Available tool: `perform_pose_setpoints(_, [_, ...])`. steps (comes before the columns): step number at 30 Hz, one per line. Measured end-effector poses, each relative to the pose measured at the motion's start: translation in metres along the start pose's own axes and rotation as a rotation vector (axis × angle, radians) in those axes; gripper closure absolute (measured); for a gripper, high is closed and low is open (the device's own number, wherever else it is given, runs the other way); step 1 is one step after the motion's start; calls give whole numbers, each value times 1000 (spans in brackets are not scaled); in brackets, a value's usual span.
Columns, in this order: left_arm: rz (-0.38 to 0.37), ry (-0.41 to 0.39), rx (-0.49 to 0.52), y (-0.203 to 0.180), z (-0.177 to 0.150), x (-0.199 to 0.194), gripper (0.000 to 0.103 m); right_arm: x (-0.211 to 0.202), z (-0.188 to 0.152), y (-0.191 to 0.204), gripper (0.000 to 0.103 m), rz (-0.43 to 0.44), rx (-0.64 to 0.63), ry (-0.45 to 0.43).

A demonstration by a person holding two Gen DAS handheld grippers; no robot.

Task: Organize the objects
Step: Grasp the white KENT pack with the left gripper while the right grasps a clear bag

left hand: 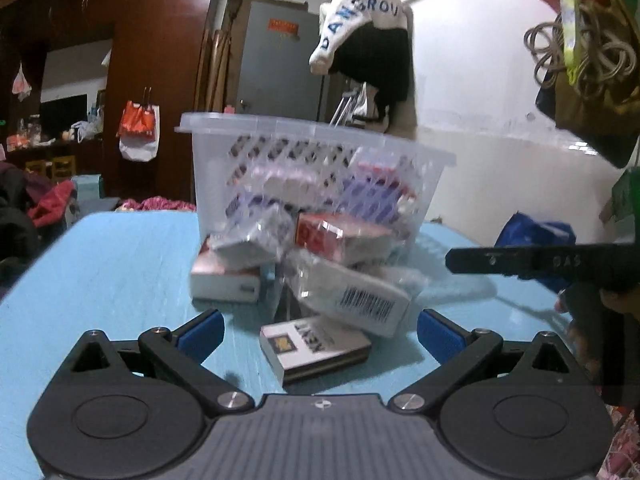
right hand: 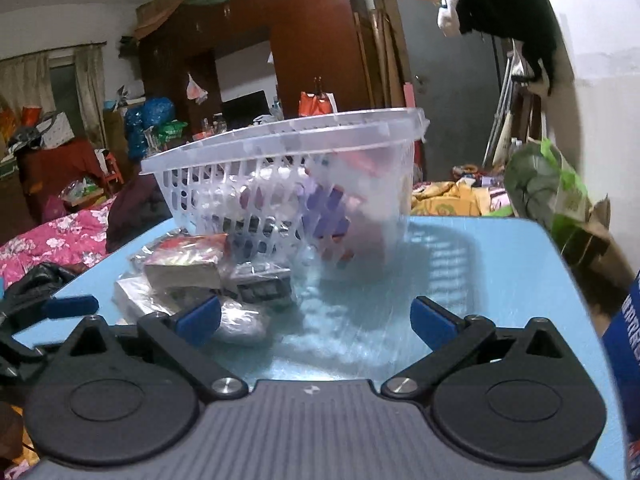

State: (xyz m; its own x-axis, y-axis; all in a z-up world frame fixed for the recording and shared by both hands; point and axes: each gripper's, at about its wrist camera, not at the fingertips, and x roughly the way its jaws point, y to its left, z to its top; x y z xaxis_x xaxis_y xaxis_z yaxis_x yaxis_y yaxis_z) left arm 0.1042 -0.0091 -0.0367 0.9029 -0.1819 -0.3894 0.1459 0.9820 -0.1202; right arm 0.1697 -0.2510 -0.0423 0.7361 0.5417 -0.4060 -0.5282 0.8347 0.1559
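Observation:
A clear plastic basket (left hand: 224, 126) with a slotted wall stands on a light blue table (left hand: 120, 264) and holds several small packs. More packs lie piled against its near side: a red one (left hand: 340, 236), a white one with a barcode (left hand: 360, 296), and a white and gold pack (left hand: 316, 346) nearest me. My left gripper (left hand: 318, 334) is open, its blue pads wide on either side of that nearest pack without touching it. In the right wrist view the basket (right hand: 280, 140) stands ahead, and the pile of packs (right hand: 200, 276) lies at front left. My right gripper (right hand: 316, 320) is open over bare table.
The right gripper's black finger (left hand: 520, 260) and a hand reach in from the right of the left wrist view. A dark wardrobe (right hand: 280, 40), a bed with pink bedding (right hand: 52, 240) and hanging bags (left hand: 592, 80) surround the table. A green bag (right hand: 552, 188) sits past the table's right edge.

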Motion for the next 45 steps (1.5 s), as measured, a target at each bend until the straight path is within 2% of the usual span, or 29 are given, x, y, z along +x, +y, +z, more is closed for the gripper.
perform_pose_setpoints(7, [25,19,15,-7,-7,5,0,-5,-12,1,0,15,18,10])
perform_pose_setpoints(19, [110,58,110,-29,-5,17,0,-6,-15,0,0,19,23,10])
perform_pose_setpoints(22, [110,63,106,-28,-6,17,12,-7,-16,-1,0,23,26,6])
perform_pose_setpoints(24, [101,46,85,-24,-8,13,32,-8,-16,0,0,20,26,2])
perform_pose_setpoints(29, [108,24,85,-17,-11,2,33,-14,-16,6,0,-6,7,-27])
perform_pose_setpoints(34, [127,22,74,-2,-12,-10,33,-16,-20,30,0,102,9,-9])
perform_pose_setpoints(39, [146,4,73,11,-16,-23,33,-11,-27,75,0,164,-131,24])
perform_pose_setpoints(42, [171,2,68,21,-18,-28,33,-3,-30,92,7,189,-179,47])
perform_pose_setpoints(44, [176,2,51,29,-17,-30,33,4,-31,99,17,196,-198,58])
perform_pose_setpoints(45, [178,3,47,32,-17,-31,33,8,-32,102,19,195,-212,69])
